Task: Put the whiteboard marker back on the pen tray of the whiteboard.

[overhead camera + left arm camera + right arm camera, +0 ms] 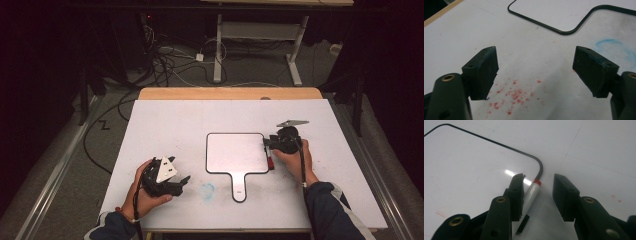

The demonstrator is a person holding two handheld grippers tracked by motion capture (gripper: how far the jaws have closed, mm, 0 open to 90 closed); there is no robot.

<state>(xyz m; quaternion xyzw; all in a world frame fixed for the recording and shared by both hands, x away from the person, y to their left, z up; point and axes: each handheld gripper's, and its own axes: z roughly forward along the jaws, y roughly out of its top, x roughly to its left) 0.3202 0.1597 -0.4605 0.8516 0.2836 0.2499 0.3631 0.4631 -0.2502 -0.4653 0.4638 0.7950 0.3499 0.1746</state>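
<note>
A small whiteboard paddle (235, 150) with a black rim and a handle lies flat in the middle of the white table. A white marker (269, 162) with a red end lies along the board's right edge, near its front corner. My right gripper (270, 152) hovers low over the marker. In the right gripper view its jaws (539, 180) stand apart around the marker (531, 195), which rests against the left jaw with a gap to the right one. My left gripper (182, 182) rests at the front left, open (536, 70), with nothing between its fingers.
A blue smudge (207, 189) marks the table left of the paddle's handle, and red specks (514, 96) dot the surface under the left gripper. The table's wooden far edge (230, 93) borders a floor with cables and a desk frame (257, 30).
</note>
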